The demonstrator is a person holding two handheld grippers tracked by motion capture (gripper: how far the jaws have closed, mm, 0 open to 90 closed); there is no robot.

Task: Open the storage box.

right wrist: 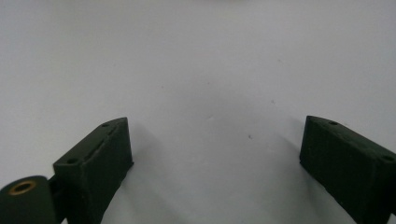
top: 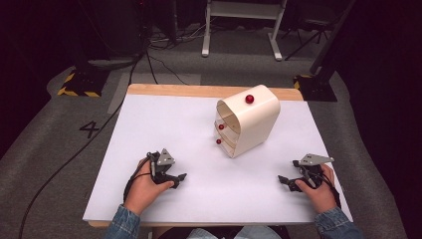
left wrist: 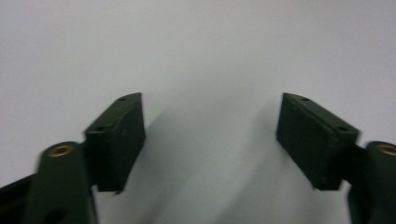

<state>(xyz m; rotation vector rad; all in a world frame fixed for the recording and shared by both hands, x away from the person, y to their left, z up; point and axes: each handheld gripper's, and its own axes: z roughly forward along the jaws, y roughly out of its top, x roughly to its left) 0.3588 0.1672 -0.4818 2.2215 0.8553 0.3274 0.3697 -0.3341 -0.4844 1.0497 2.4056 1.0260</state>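
A cream, arch-topped cabinet (top: 251,119) with small drawers stands on the white table (top: 164,124), right of centre. Its open face turns toward the front left, showing two drawers with red knobs (top: 221,127). A red ball (top: 249,98) sits on its top. My left gripper (top: 180,178) rests low at the front left, held by a hand, pointing right. In the left gripper view its jaws (left wrist: 210,135) stand wide apart over bare white surface. My right gripper (top: 282,180) rests at the front right, pointing left. Its jaws (right wrist: 215,158) are also wide apart with nothing between them.
A wooden strip (top: 164,89) runs along the table's far edge. Beyond it lies grey carpet with black cables (top: 149,59), a white desk frame (top: 244,30) and dark stands with yellow-black tape (top: 74,89). Denim sleeves (top: 122,224) enter at the bottom.
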